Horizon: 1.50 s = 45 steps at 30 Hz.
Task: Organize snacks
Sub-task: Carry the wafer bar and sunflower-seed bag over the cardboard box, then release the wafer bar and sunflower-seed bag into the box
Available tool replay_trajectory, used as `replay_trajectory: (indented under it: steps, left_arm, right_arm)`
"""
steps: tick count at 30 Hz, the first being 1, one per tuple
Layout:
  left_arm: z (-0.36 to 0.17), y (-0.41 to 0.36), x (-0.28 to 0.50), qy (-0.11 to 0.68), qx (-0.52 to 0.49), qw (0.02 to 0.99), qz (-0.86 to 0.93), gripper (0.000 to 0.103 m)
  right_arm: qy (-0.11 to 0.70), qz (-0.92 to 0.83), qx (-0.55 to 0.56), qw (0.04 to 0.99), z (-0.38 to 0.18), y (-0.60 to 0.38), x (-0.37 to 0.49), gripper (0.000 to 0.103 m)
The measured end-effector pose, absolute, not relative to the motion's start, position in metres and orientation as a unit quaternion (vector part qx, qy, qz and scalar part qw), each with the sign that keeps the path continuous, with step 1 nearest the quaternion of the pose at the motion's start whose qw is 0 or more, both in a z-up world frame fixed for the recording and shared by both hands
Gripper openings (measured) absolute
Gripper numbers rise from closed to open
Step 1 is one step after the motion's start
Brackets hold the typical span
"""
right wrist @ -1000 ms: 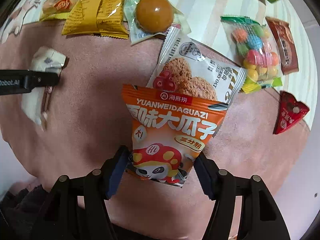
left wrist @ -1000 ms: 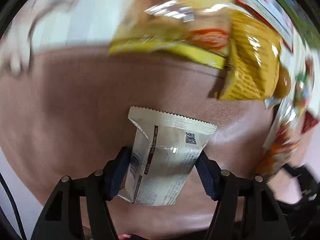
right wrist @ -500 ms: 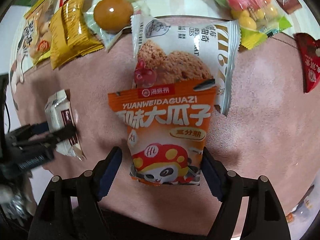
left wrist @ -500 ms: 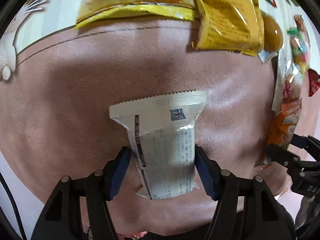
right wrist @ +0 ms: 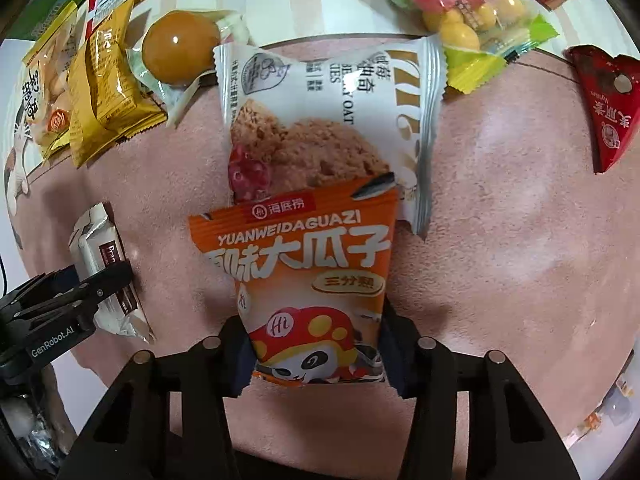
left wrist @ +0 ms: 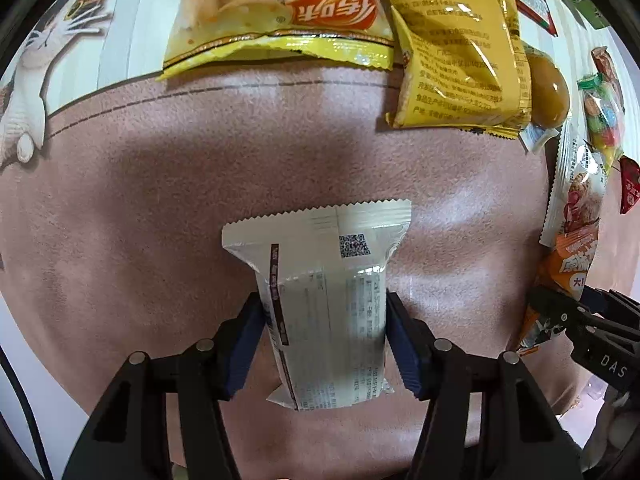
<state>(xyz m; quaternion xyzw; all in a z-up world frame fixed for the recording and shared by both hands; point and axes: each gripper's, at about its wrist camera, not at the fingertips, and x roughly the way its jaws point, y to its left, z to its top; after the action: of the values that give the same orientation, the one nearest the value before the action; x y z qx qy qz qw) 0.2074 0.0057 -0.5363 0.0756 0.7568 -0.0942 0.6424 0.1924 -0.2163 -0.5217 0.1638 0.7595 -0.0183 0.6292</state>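
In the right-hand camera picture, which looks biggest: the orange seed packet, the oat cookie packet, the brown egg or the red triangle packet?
Largest first, as seen:
1. orange seed packet, though it is nearest the camera
2. oat cookie packet, partly covered
3. red triangle packet
4. brown egg, close to the triangle

Each tool is built of matte black plastic arms with triangular cut-outs, joined by round silver screws, and ends in dark blue ribbed pads. The left tool [left wrist: 324, 320] carries white lettering "GenRobot.AI" on its side, seen from the right wrist view, with a thin black cable at its edge. The right tool [right wrist: 314, 344] shows white letters "DAS" on its black body.
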Motion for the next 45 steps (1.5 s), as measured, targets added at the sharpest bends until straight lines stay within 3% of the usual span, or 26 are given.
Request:
replay_trajectory:
  steps: [7, 13, 29, 36, 45]
  left_arm:
    - [-0.508, -0.028, 0.202, 0.747, 0.076, 0.653, -0.099, 0.057]
    - [-0.434, -0.038, 0.199, 0.716, 0.074, 0.681, -0.139, 0.053]
    - [-0.233, -0.047, 0.3, 0.551, 0.023, 0.806, -0.216, 0.052]
    - [-0.227, -0.046, 0.392, 0.55, 0.045, 0.813, -0.186, 0.052]
    - [-0.311, -0.045, 0.495, 0.632, 0.103, 0.759, -0.117, 0.053]
  right_arm:
    - [0.753, -0.009, 0.173, 0.634, -0.515, -0.237, 0.169, 0.049]
    - [0.73, 0.033, 0.204, 0.652, -0.478, -0.244, 0.164, 0.048]
    - [0.56, 0.101, 0.206, 0.796, -0.257, -0.285, 0.25, 0.048]
    - [0.517, 0.06, 0.168, 0.837, -0.229, -0.299, 0.347, 0.048]
    - [0.575, 0.012, 0.139, 0.806, -0.286, -0.3, 0.456, 0.048]
